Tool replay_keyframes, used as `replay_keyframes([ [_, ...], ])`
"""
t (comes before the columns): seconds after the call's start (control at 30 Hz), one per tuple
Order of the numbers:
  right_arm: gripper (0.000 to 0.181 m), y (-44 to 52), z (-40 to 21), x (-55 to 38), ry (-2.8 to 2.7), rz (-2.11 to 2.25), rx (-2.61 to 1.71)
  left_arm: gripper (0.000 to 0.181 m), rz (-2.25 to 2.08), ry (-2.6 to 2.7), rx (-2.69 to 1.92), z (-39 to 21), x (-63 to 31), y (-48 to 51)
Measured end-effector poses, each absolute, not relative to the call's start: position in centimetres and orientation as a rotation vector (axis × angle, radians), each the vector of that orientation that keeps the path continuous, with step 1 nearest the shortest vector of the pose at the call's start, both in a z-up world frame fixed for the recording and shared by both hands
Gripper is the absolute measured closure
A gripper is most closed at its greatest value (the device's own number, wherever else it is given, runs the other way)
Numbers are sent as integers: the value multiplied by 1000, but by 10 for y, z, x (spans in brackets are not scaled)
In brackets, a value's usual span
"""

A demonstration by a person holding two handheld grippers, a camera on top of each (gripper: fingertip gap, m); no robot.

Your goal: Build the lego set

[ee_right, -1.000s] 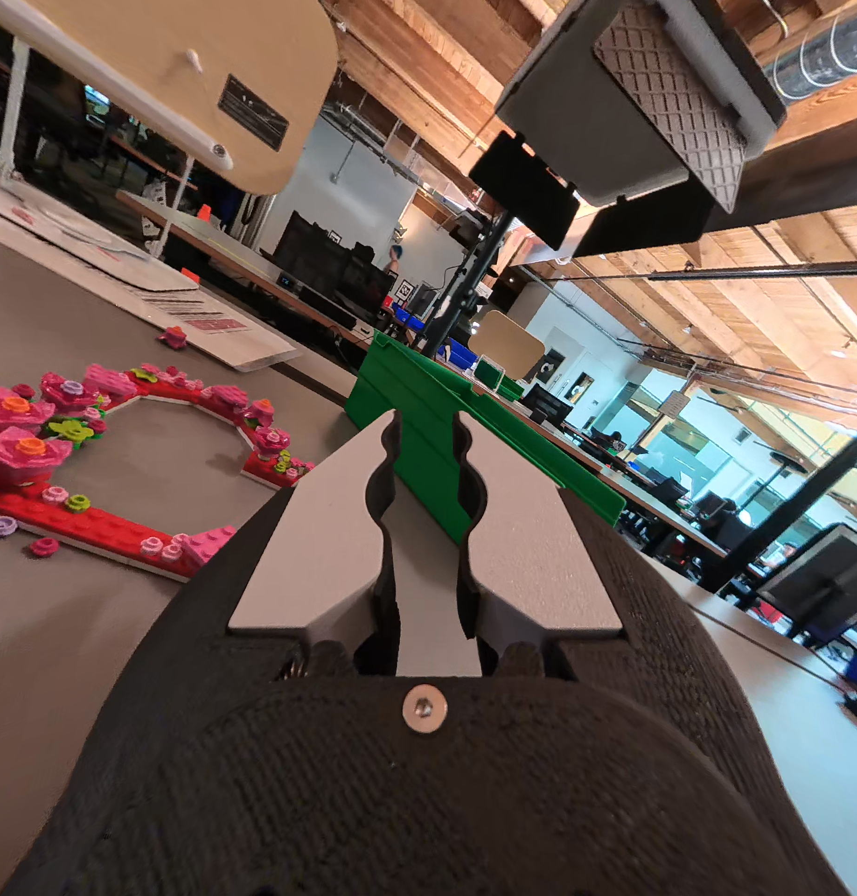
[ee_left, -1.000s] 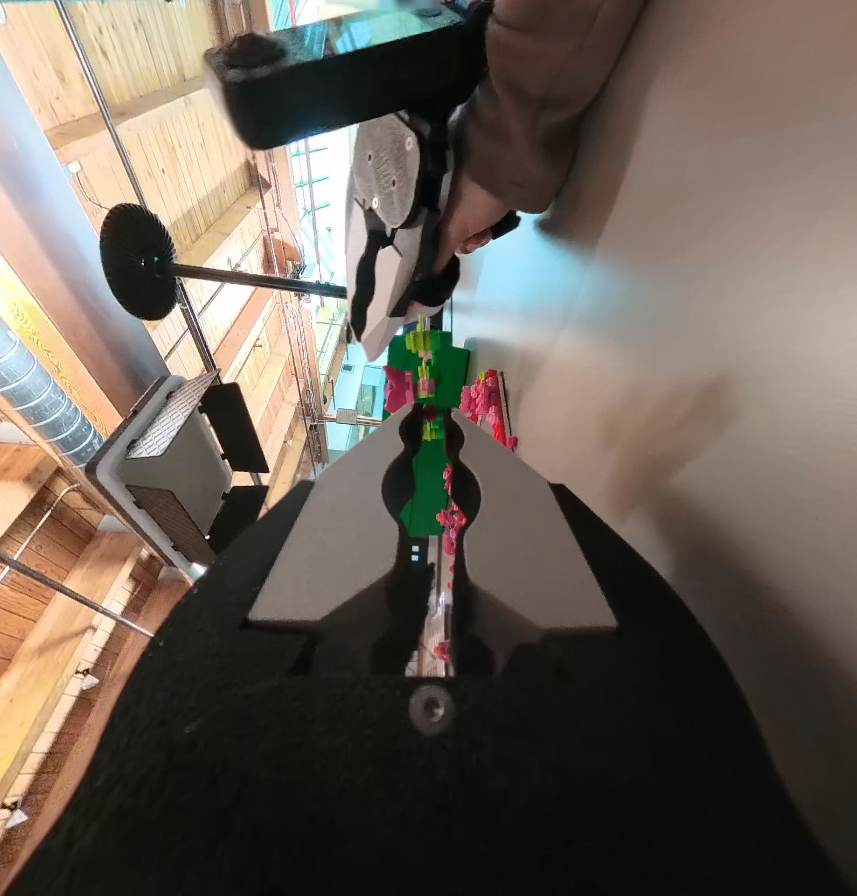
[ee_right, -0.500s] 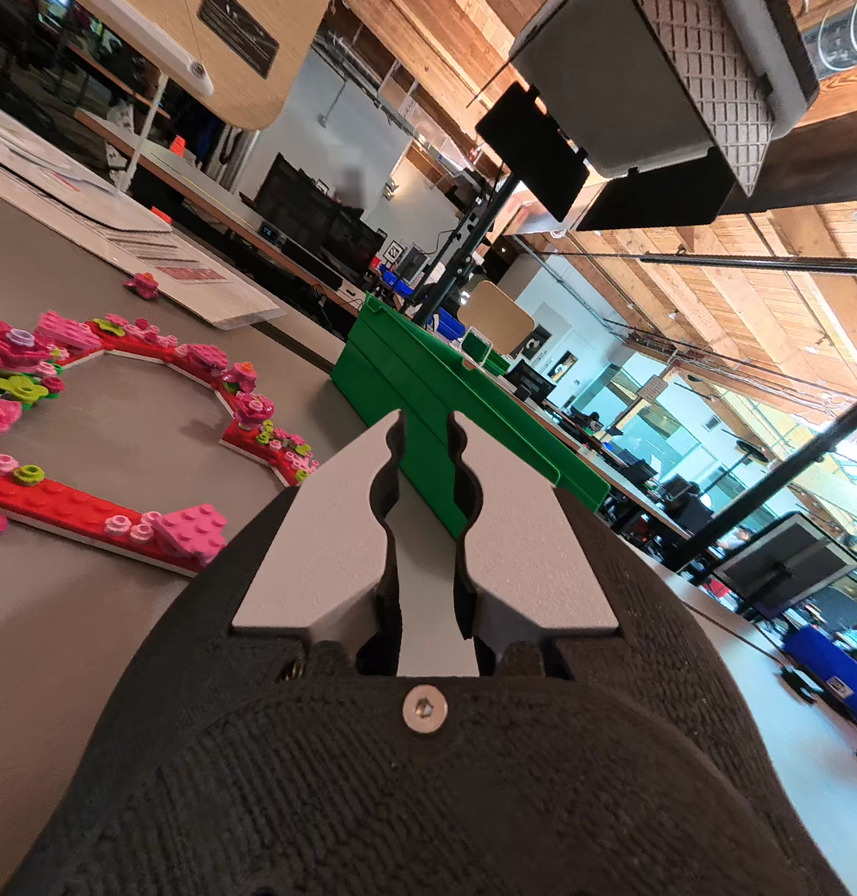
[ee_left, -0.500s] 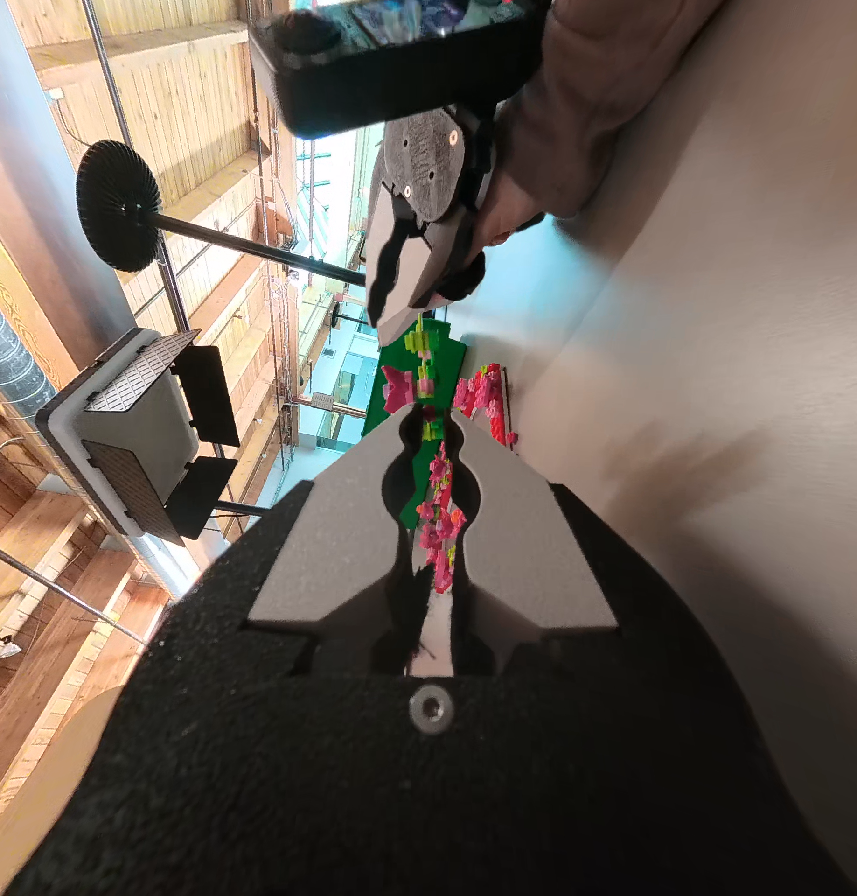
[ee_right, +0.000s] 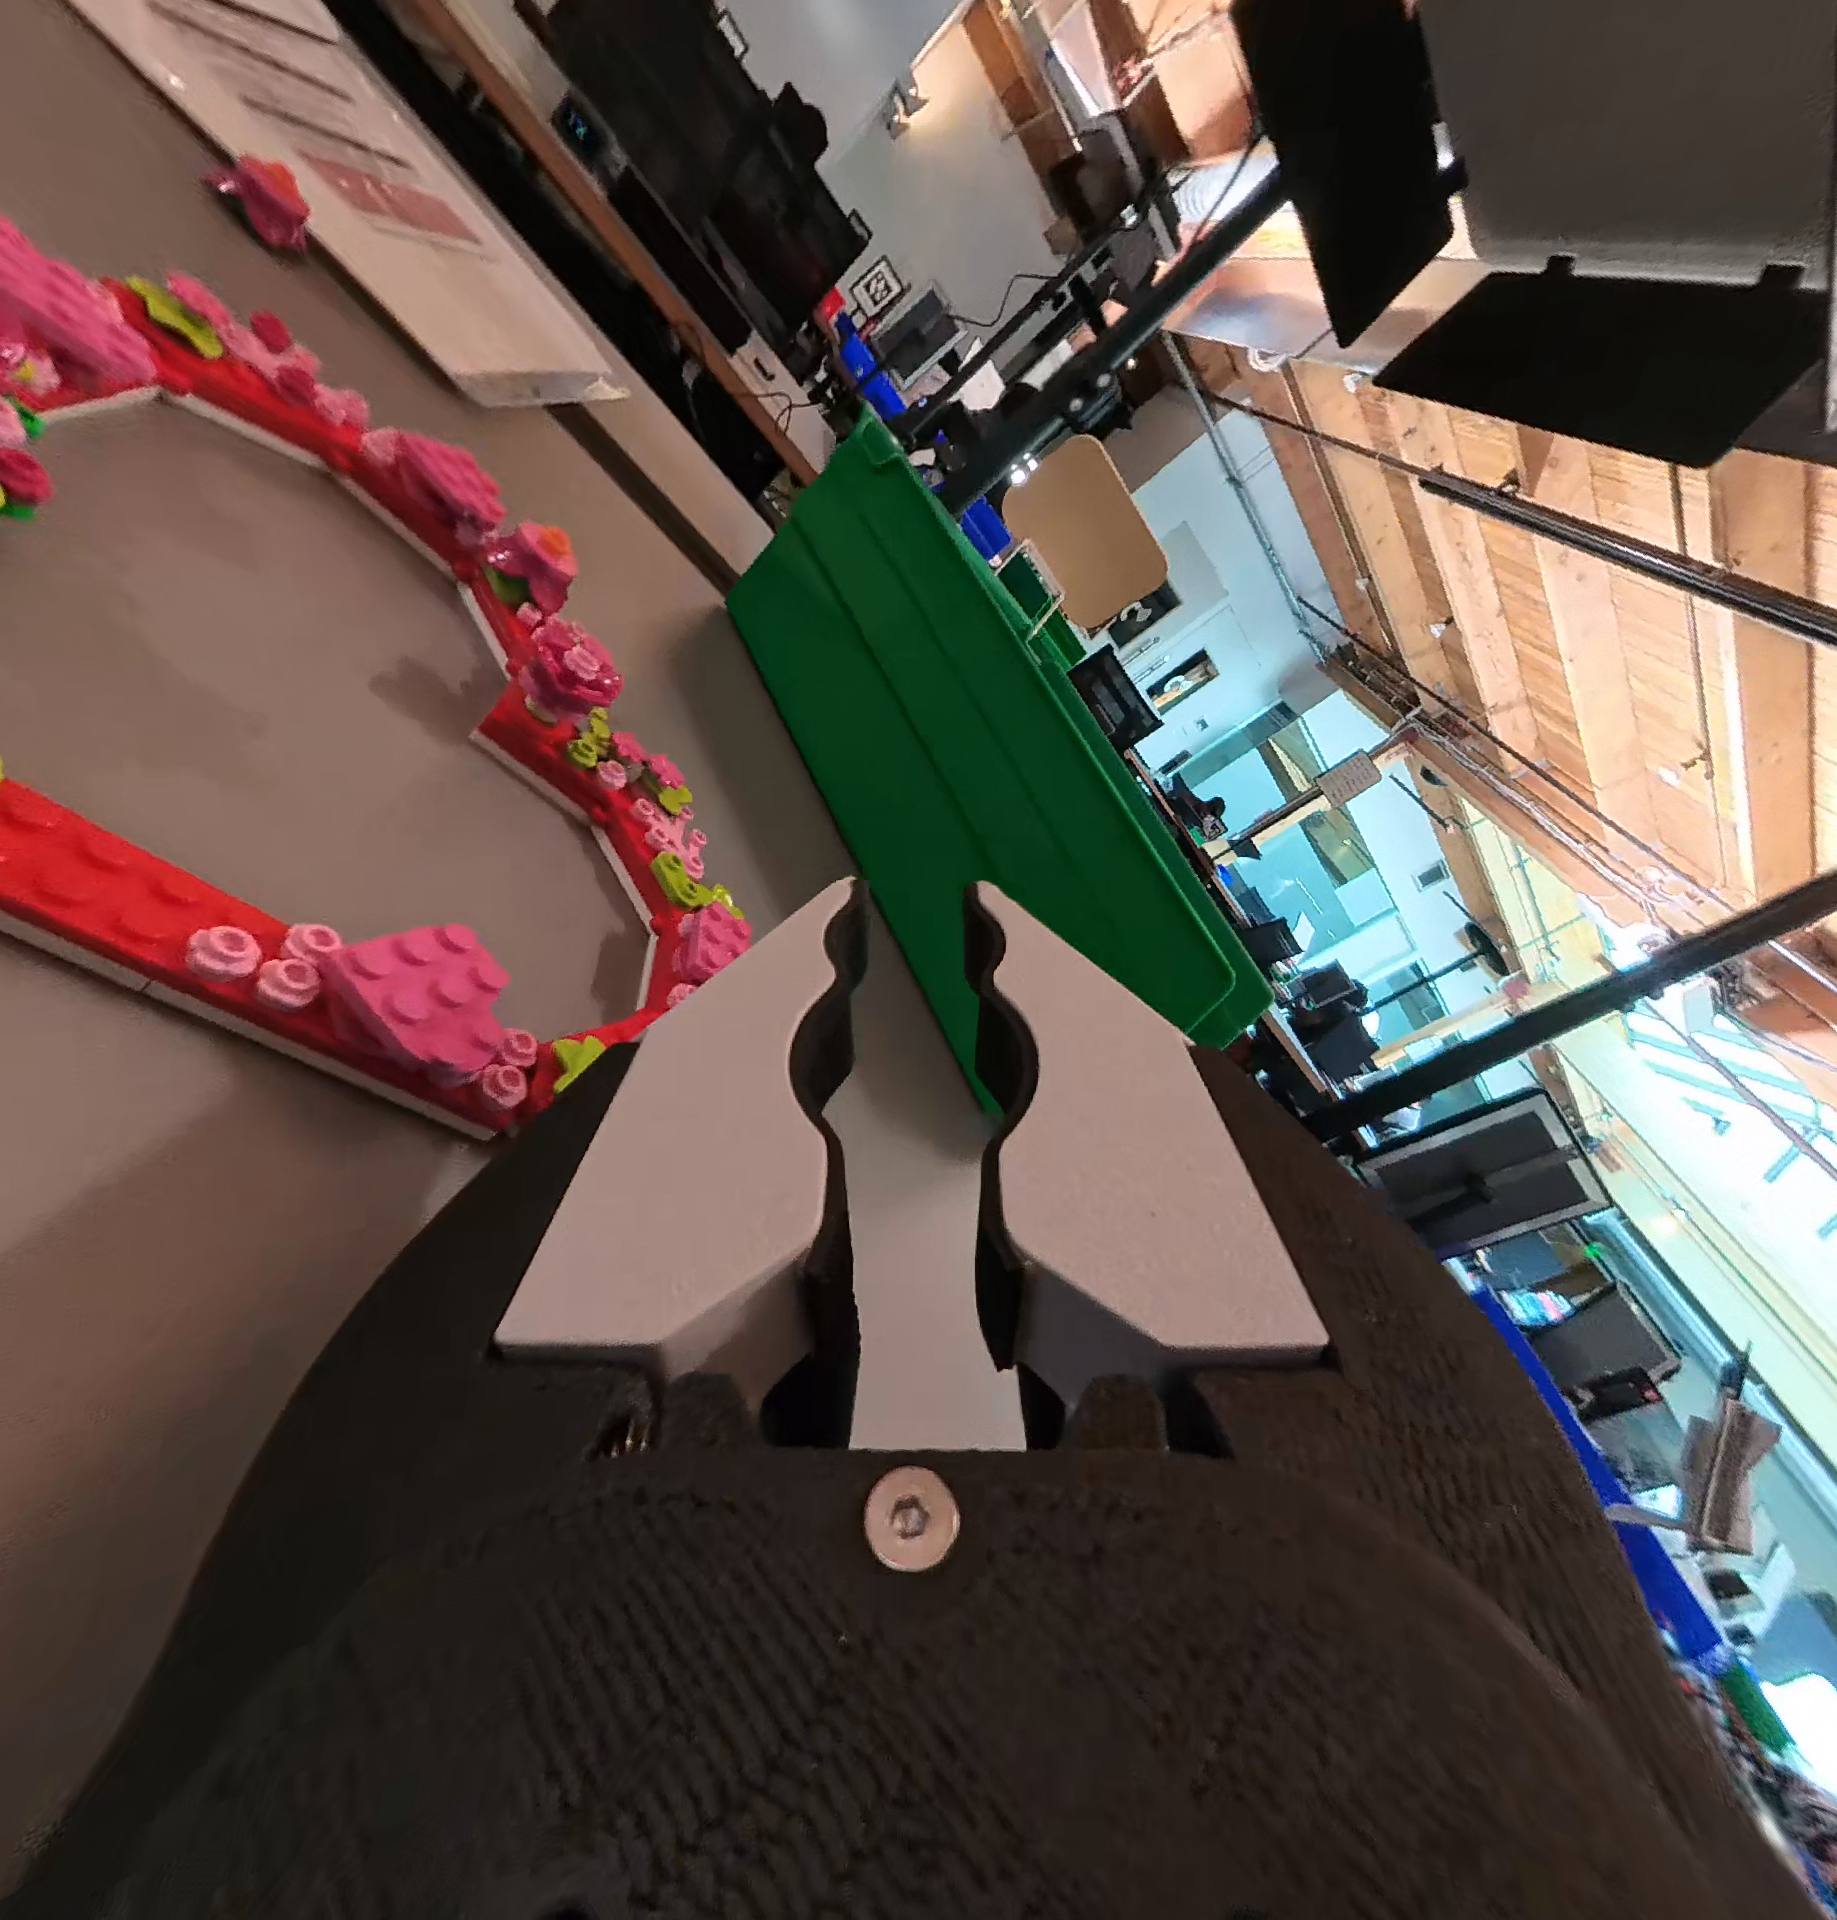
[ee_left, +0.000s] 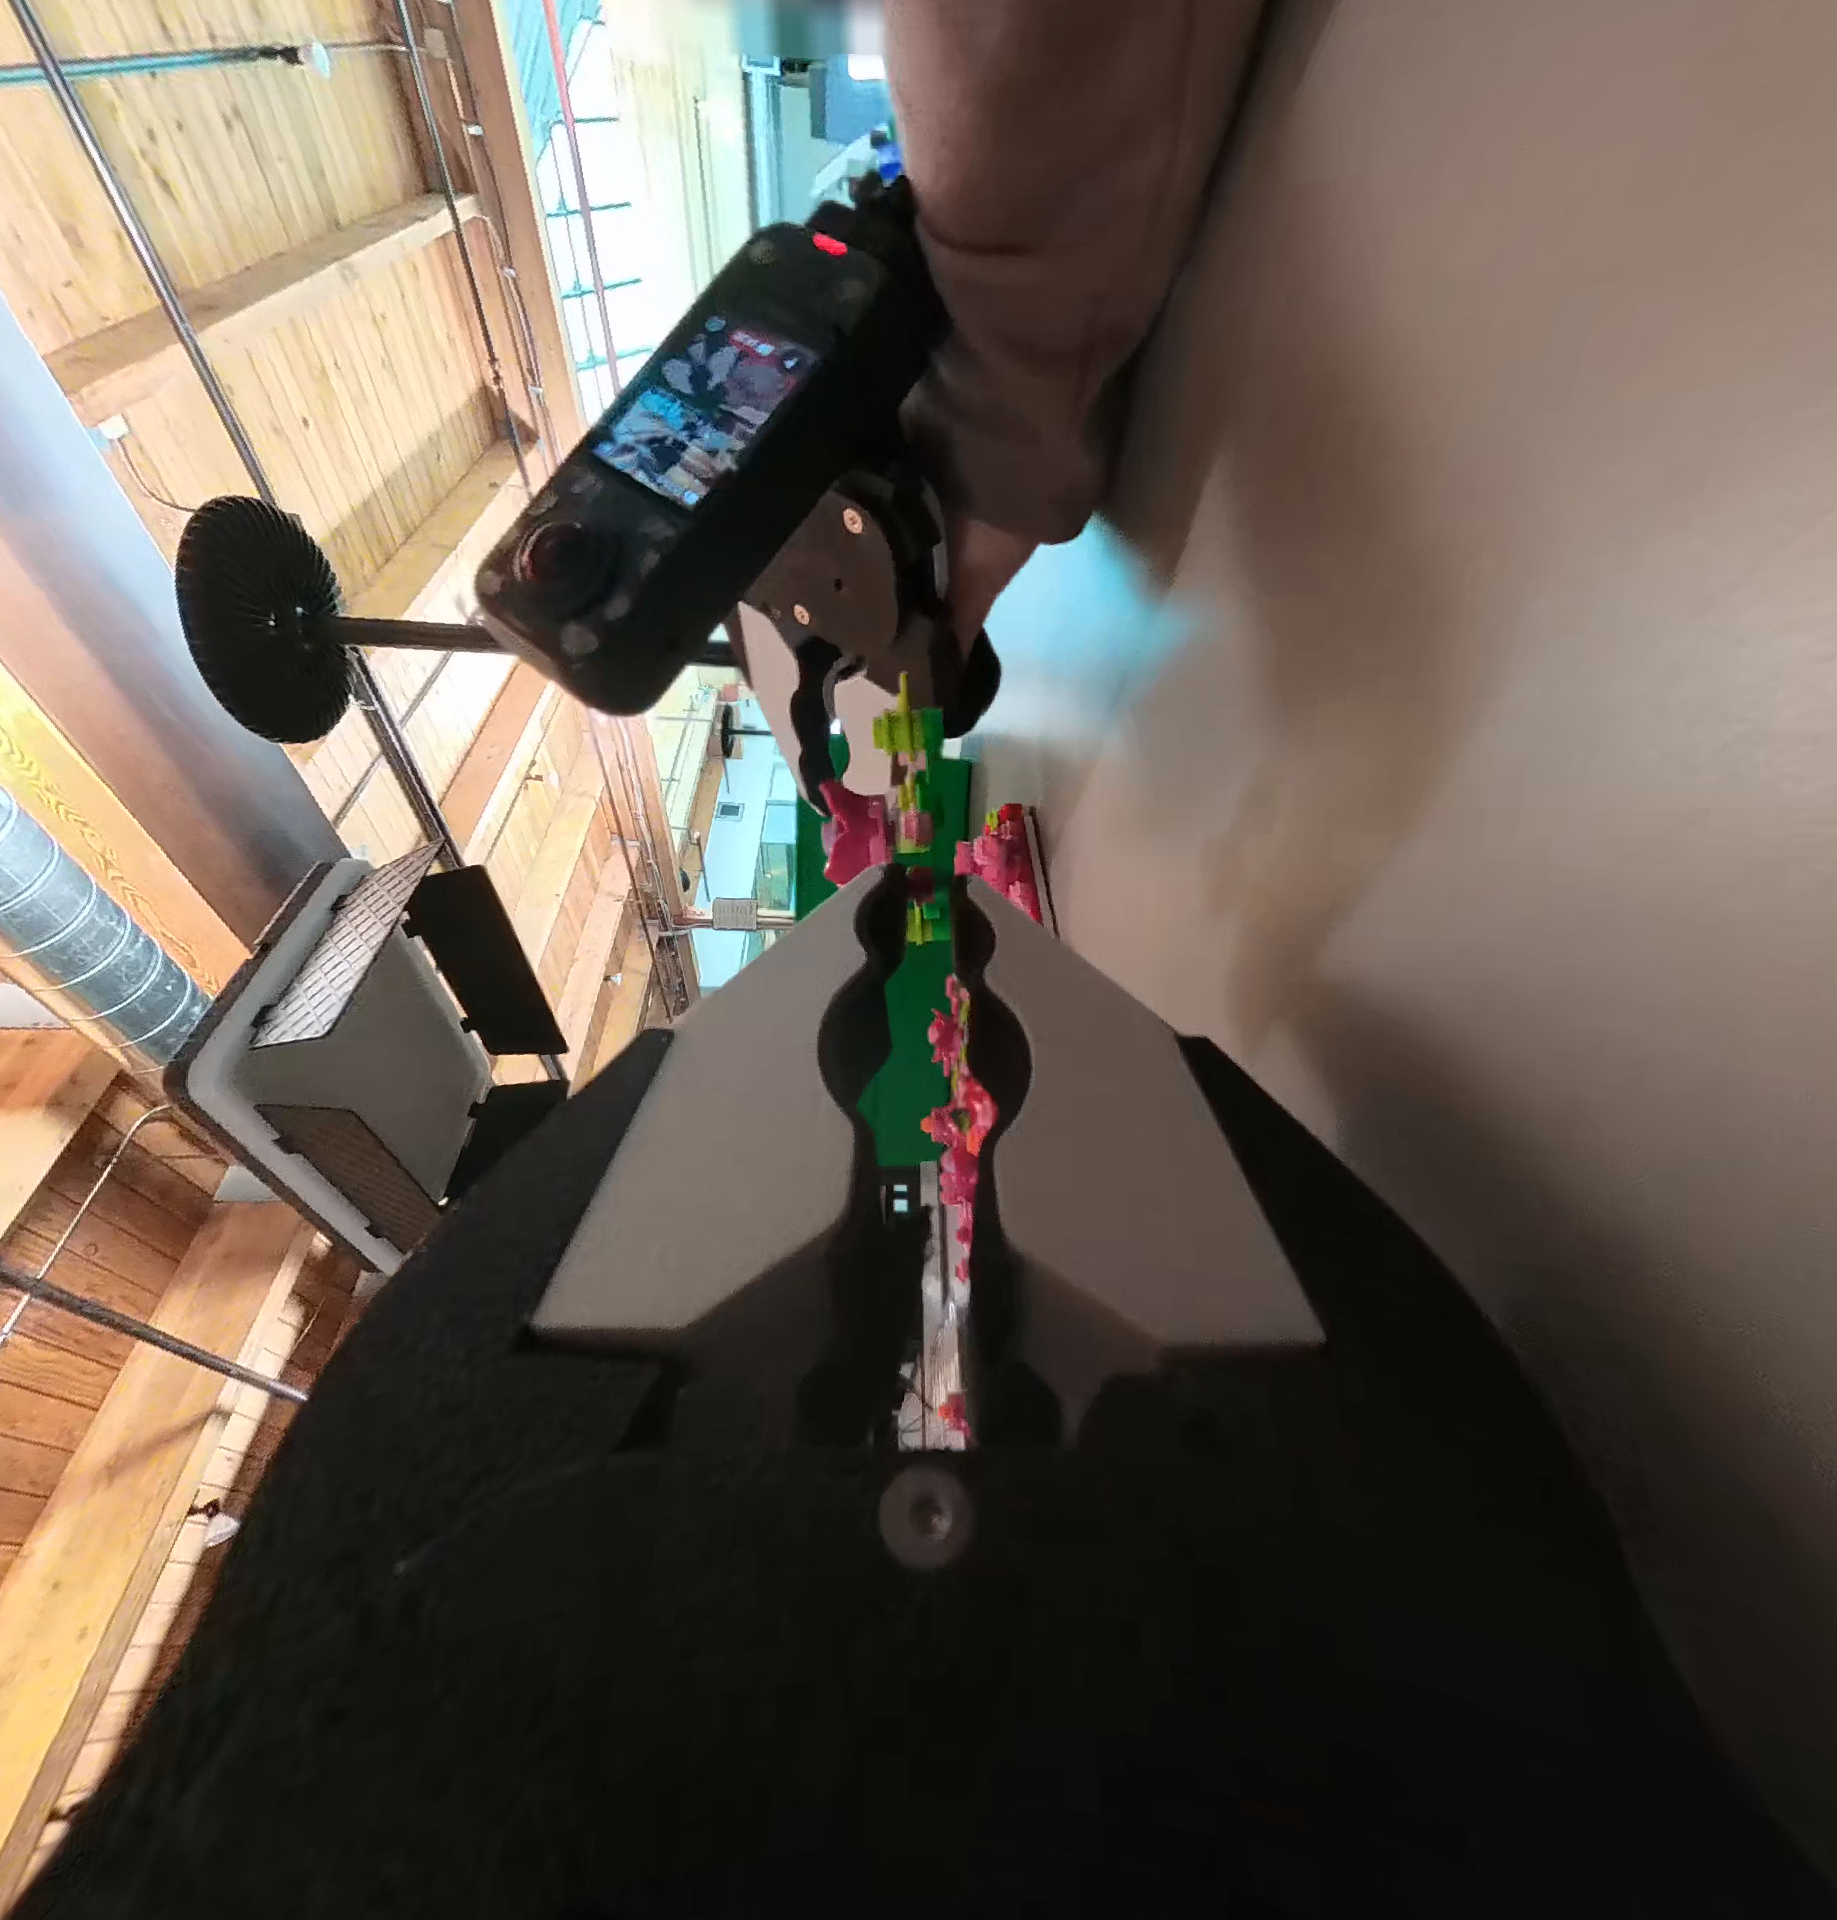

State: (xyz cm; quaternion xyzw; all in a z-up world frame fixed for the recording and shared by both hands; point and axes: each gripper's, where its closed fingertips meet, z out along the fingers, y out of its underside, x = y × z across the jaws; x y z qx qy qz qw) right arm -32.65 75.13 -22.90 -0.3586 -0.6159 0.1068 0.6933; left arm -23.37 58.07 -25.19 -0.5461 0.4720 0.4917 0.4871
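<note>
My left gripper is shut on a small lego sprig of lime and pink pieces that sticks out past its fingertips. My right gripper is open by a narrow gap with nothing between its fingers. In the left wrist view the right gripper hangs right at the sprig's lime tip; I cannot tell if they touch. A red heart-shaped lego frame with pink flowers lies on the table to the left of the right gripper, and shows in the left wrist view.
A green bin stands just past the right gripper's fingertips, behind the frame. A booklet and a loose pink flower lie at the far left. The grey table runs inside and around the frame. A person's sleeve holds the right gripper. My hands' fingertips stand some 20 cm from each other. The loose pink flower lies some 25 cm from my right tips, 30 cm from my left tips.
The right gripper has rolled and moved closer to the heart frame and green bin. In the left wrist view it has turned and come down to the sprig's tip. The left gripper keeps the sprig.
</note>
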Motion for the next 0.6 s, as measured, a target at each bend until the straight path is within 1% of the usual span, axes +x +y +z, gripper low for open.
replay_keyframes([
  [0.27,165,745,-237,-328,-1429,162,-760,175,1250,1202,-1343,-262,-236,579],
  [0.6,161,749,-239,-292,-1397,79,-831,175,1264,1229,-1337,-267,-236,580],
])
